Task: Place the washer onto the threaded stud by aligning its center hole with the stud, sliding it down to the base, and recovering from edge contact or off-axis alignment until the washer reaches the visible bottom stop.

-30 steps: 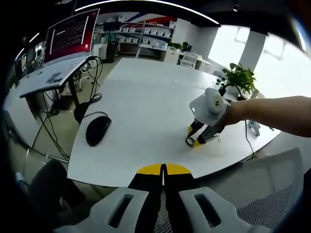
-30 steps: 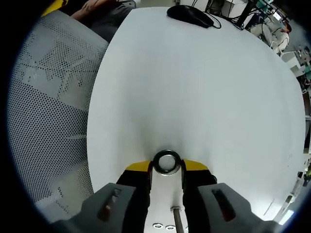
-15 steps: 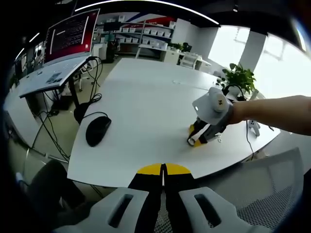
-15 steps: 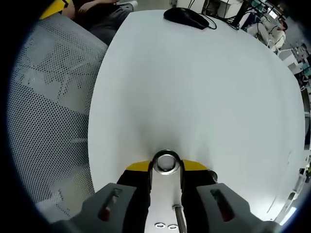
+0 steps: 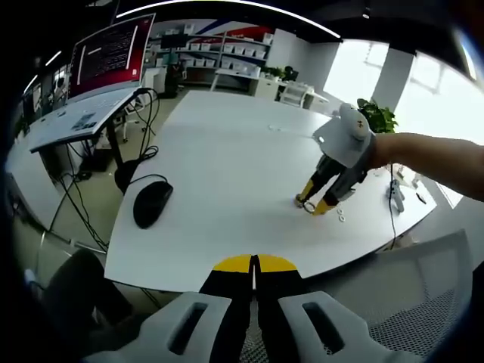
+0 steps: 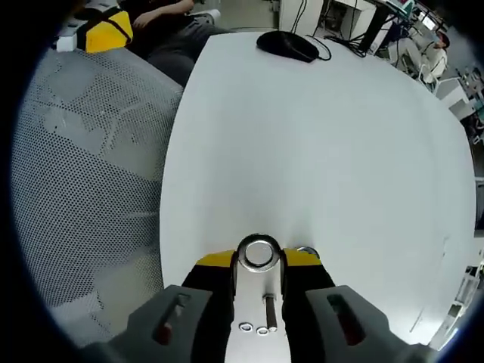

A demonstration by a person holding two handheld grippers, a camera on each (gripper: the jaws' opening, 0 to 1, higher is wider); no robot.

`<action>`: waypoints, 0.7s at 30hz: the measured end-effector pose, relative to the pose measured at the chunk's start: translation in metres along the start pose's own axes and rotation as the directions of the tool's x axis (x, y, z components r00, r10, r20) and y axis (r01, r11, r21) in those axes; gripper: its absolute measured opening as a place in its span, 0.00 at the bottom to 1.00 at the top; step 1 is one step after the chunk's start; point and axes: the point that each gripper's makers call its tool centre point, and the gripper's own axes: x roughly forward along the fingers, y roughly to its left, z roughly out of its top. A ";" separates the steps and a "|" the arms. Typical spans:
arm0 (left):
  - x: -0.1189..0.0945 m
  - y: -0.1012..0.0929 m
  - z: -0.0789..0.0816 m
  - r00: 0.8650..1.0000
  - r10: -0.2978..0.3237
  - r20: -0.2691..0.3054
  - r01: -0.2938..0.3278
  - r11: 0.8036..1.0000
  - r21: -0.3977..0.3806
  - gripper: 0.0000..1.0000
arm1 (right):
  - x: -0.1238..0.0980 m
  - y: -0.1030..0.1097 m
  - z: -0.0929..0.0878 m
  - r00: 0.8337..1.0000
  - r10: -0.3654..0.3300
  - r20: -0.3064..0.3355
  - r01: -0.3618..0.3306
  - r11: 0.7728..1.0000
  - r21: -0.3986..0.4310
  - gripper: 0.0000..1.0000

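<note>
My right gripper (image 6: pixel 259 259) is shut on a silver washer (image 6: pixel 259 252), held flat between the yellow-tipped jaws above the white table (image 6: pixel 325 144). Nearer the camera, between the jaws, the short threaded stud (image 6: pixel 269 311) shows, with two loose washers (image 6: pixel 253 328) beside it. The held washer is past the stud, not over it. In the left gripper view, the right gripper (image 5: pixel 316 203) hangs tip-down over the table's right part in a person's hand, the washer (image 5: pixel 302 202) at its tip. My left gripper (image 5: pixel 254 263) is shut on nothing, off the table's near edge.
A black mouse (image 5: pixel 151 203) with its cable lies on the table's left part, also seen as the mouse (image 6: pixel 286 45) in the right gripper view. A grey mesh chair (image 6: pixel 83 197) stands against the table edge. Small washers (image 5: pixel 341 217) lie by the right gripper. A desk with a monitor (image 5: pixel 113 53) stands behind.
The right gripper has lifted and shifted farther across the table with the washer. In its view the stud has slid up between the jaws. The left gripper has stayed still.
</note>
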 end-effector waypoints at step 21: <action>0.000 0.000 -0.001 1.000 -0.001 -0.004 0.001 1.000 -0.002 0.00 | -0.028 -0.023 -0.009 0.996 -0.074 -0.043 0.070 0.994 -0.087 0.24</action>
